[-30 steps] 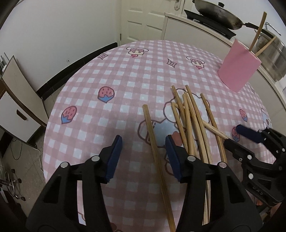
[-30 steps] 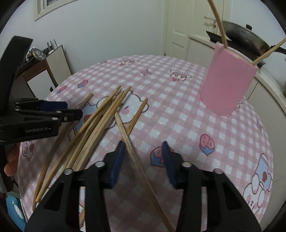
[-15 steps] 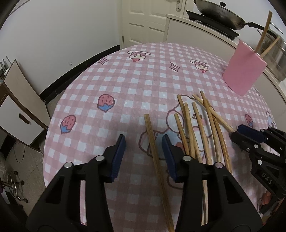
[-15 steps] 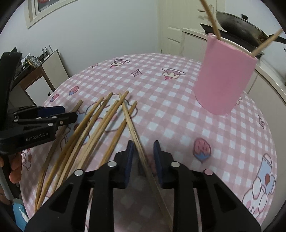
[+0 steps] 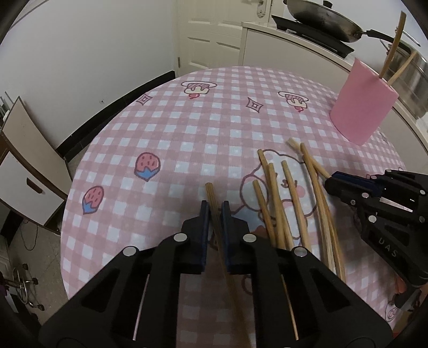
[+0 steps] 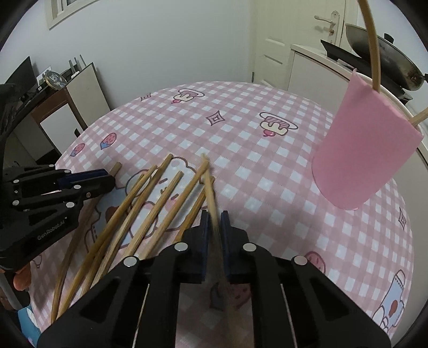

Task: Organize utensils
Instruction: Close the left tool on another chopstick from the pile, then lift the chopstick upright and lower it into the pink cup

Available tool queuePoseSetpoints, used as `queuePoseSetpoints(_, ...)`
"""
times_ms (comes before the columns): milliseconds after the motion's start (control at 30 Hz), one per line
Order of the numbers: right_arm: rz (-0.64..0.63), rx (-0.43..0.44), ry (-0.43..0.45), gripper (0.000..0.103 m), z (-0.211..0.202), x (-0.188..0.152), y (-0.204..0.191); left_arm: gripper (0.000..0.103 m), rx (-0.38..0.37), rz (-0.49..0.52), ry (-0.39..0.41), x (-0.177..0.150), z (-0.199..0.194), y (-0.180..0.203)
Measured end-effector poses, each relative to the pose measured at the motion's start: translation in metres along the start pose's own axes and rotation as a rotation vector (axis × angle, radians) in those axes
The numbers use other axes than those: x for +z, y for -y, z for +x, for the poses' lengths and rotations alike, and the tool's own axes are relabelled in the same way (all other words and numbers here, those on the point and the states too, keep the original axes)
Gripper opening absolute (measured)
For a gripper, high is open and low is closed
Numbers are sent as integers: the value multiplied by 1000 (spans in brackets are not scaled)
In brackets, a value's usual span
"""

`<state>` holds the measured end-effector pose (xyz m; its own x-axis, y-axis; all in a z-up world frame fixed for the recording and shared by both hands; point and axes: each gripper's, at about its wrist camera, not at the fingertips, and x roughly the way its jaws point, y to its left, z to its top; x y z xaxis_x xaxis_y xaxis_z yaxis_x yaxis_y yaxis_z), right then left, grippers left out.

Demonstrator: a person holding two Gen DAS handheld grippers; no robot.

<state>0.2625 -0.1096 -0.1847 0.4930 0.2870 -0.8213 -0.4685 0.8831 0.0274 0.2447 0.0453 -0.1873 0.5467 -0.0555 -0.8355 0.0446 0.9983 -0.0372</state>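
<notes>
Several bamboo chopsticks (image 5: 278,203) lie loose on the pink checked tablecloth (image 5: 203,128). My left gripper (image 5: 215,211) is shut on a single chopstick (image 5: 211,192) lying apart at the left of the pile. My right gripper (image 6: 214,222) is shut on another chopstick (image 6: 208,179) at the right side of the pile (image 6: 149,203). A pink holder cup (image 6: 361,158) stands at the far right with two chopsticks in it; the same pink cup (image 5: 361,107) shows in the left wrist view. Each gripper also appears in the other's view: the right gripper (image 5: 331,182) and the left gripper (image 6: 107,176).
The round table's edge (image 5: 80,171) drops off to the left, with a white cabinet (image 5: 24,171) beside it. Behind the cup stands a counter with a wok (image 5: 321,21) on a stove. A door (image 5: 208,34) is at the back.
Both grippers have closed from open onto one chopstick each. The right gripper moved forward toward the cup, and its chopstick's far end has shifted.
</notes>
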Motion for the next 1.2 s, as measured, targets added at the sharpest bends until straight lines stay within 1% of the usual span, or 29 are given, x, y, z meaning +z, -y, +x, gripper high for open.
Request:
queuePoseSetpoints(167,17,18,49,5,-18,0,0,7,-42,-40,8,2,-7,-5)
queuePoseSetpoints(267,24,24,81,5,-33,1,0,7,-58,-46,55,5,-27,-4)
queuePoseSetpoints(333,30,30,106,5,-46,2,0,7,-70,-43,97,7,-47,-1)
queuePoseSetpoints(500,45,63,193,5,-85,7,1,7,-118,-40,212,14,-99,10)
queuePoseSetpoints(667,46,75,280,5,-125,6,3,7,-173,-38,333,19,-148,25)
queuePoseSetpoints(733,48,71,317,5,-143,5,5,7,-190,-31,397,20,-170,34)
queuePoseSetpoints(767,48,68,329,5,-149,4,6,7,-192,-28,414,20,-176,36)
queuePoseSetpoints(867,54,62,376,5,-173,3,13,7,-224,-28,500,24,-205,48)
queuePoseSetpoints(967,62,52,419,5,-193,1,20,6,-241,-31,579,28,-225,58)
queuePoseSetpoints(1067,68,34,457,5,-207,1,30,6,-256,-57,689,35,-241,72)
queuePoseSetpoints(1133,69,16,479,5,-216,3,35,6,-276,-65,728,41,-244,80)
queuePoseSetpoints(1200,72,-1,500,5,-225,6,43,6,-274,-67,760,49,-245,91)
